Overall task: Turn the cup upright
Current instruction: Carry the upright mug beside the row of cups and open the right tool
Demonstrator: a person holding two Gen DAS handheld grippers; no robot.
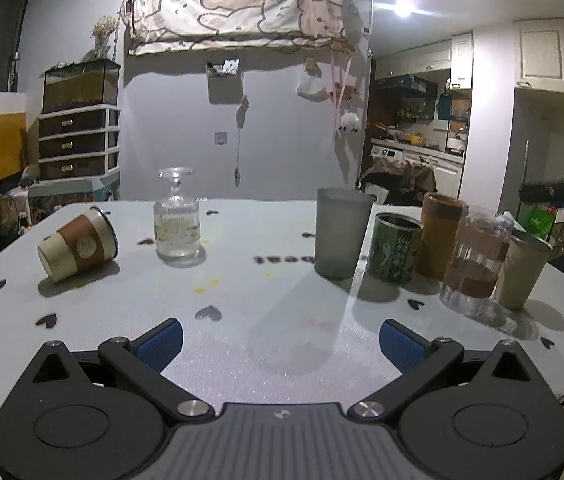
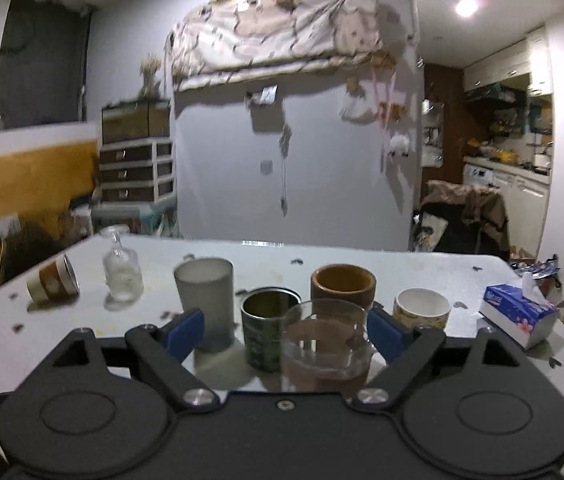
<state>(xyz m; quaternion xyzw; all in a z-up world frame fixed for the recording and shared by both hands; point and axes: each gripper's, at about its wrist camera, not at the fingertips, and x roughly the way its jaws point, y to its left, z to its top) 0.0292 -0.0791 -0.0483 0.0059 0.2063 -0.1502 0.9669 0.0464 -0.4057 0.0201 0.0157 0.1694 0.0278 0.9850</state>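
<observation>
A cream paper cup with a brown sleeve [image 1: 78, 249] lies on its side at the far left of the white table [image 1: 262, 320], its mouth facing right and up. It also shows in the right wrist view [image 2: 53, 279], far left. My left gripper [image 1: 280, 340] is open and empty, low over the table's near part, well short and right of the cup. My right gripper [image 2: 285, 330] is open and empty; a clear glass [image 2: 323, 344] stands upright between its blue pads without touching them.
A ribbed glass bottle [image 1: 176, 222] stands right of the tipped cup. A frosted grey tumbler [image 1: 339, 238], a green tin [image 1: 395, 249], a brown cup [image 1: 439, 236], the clear glass [image 1: 477, 264] and a beige cup [image 1: 523, 272] cluster at right. A tissue box [image 2: 519, 314] sits at the right edge.
</observation>
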